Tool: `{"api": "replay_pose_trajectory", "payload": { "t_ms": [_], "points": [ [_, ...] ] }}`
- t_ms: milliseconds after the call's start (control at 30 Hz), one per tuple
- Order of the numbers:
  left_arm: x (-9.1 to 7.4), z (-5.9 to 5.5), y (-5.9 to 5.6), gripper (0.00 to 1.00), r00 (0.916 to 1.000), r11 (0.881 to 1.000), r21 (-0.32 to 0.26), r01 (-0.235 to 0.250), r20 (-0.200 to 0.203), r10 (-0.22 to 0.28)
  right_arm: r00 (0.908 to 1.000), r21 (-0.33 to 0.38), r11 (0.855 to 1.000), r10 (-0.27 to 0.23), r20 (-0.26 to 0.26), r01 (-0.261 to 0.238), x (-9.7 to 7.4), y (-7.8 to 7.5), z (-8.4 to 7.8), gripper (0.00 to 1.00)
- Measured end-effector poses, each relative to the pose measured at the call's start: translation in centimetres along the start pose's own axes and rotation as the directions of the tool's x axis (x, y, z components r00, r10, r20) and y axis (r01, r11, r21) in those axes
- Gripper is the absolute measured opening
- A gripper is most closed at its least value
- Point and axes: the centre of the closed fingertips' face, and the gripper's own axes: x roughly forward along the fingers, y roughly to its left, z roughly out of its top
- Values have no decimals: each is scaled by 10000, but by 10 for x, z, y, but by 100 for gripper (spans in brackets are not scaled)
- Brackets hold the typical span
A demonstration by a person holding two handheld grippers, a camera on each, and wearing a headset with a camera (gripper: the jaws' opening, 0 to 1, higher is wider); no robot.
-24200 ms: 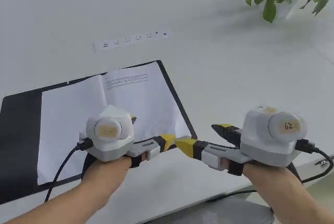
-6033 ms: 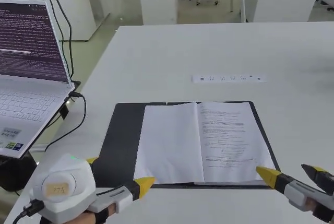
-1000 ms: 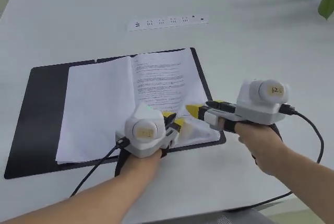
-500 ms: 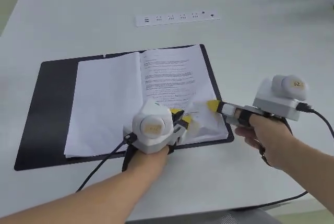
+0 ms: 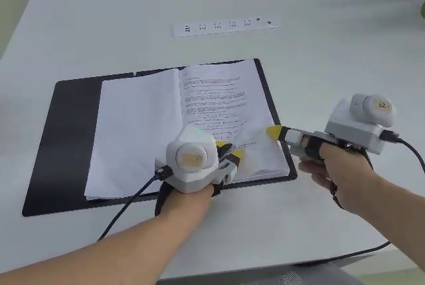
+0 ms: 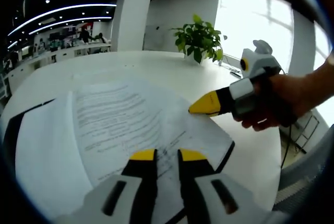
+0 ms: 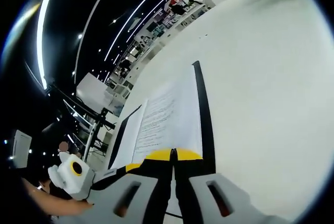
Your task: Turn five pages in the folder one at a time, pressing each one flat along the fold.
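Centrally on the white bench (image 5: 99, 19), the folder (image 5: 63, 145) is laid open, its black cover spread flat and white sheets stacked on it. The printed right-hand page (image 5: 219, 99) is seen to the right of the fold, and the blank left-hand page (image 5: 133, 132) to the left of it.

The left tongs (image 5: 229, 150) are held over the near part of the printed page. In the left gripper view their yellow tips are parted by only a narrow gap, through which the paper is seen, and nothing is gripped.

The right tongs (image 5: 273, 132) are set at the right edge of the same page, towards its near corner. Their tips are pressed together, and whether the sheet's edge is pinched between them cannot be told.

A black cable (image 5: 126, 208) is seen running from the left tongs towards the near edge of the bench. A white power strip (image 5: 226, 26) is set on the bench beyond the folder, well apart from it. A potted plant (image 6: 198, 36) is seen at the far right.
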Motion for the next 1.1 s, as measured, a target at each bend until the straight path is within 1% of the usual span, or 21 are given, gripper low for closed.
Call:
{"api": "replay_pose_trajectory", "payload": {
  "t_ms": [33,67,167,200,267,400,433,467,533,567,633,667,733,767,800,900,933,967,1000,1033,1100],
  "points": [
    [-2,-1,0,14,10000,10000,23,15,-61,-15,10000,200,9998,63,55,-64,-2,2,1,0],
    [-5,-1,0,14,9999,10000,35,42,-133,-42,9999,196,9998,80,74,-82,-2,3,2,0],
    [-15,1,2,17,9998,9999,74,128,-129,-127,9995,222,9994,250,189,-254,-7,12,6,0],
    [-20,4,3,17,9998,9998,55,183,34,-183,9990,220,9991,357,257,-362,-9,16,7,0],
    [-28,9,6,17,9998,9998,92,153,104,-154,9985,198,9988,438,328,-445,-12,22,10,0],
    [-45,18,11,17,9995,9999,129,87,298,-91,9954,453,9961,722,626,-751,-18,35,16,0],
    [-51,22,13,17,9990,9999,134,88,445,-94,9935,535,9945,855,753,-896,-19,42,18,0],
    [-56,24,14,17,9987,9999,156,66,496,-73,9932,546,9943,877,764,-920,-20,45,19,0],
    [-67,28,19,18,9979,9998,192,-4,653,-8,9904,575,9918,1091,852,-1142,-21,57,19,0],
    [-72,30,21,18,9975,9998,173,-33,712,20,9897,593,9913,1120,891,-1175,-22,61,19,0],
    [-85,34,26,19,9962,9998,184,-82,874,65,9837,807,9849,1444,1069,-1533,-24,77,19,0],
    [-94,38,29,19,9946,9997,228,-124,1037,100,9825,742,9844,1508,1094,-1594,-24,85,19,0],
    [-105,40,35,19,9934,9996,186,-204,1136,182,9783,701,9809,1731,1136,-1817,-24,98,18,0],
    [-114,43,39,20,9913,9995,196,-265,1291,237,9748,676,9776,1907,1157,-1993,-23,109,17,0],
    [-120,43,42,20,9912,9994,196,-281,1296,253,9735,618,9768,1969,1164,-2049,-23,114,17,0],
    [-143,45,54,21,9882,9987,207,-458,1475,423,9674,532,9708,2267,1131,-2338,-20,136,15,0],
    [-152,46,59,21,9867,9984,176,-529,1547,495,9672,302,9717,2297,1081,-2341,-18,144,14,0],
    [-158,46,62,21,9862,9979,219,-611,1558,569,9686,61,9732,2280,987,-2297,-17,148,13,0],
    [-168,45,67,21,9854,9973,261,-686,1579,637,9687,-185,9739,2269,1010,-2262,-15,154,13,0],
    [-173,44,70,21,9845,9970,256,-736,1615,685,9686,-222,9738,2275,999,-2264,-13,159,13,0],
    [-186,41,80,22,9830,9952,271,-943,1604,888,9715,-534,9753,2184,926,-2142,-9,166,11,0]
  ]
}}
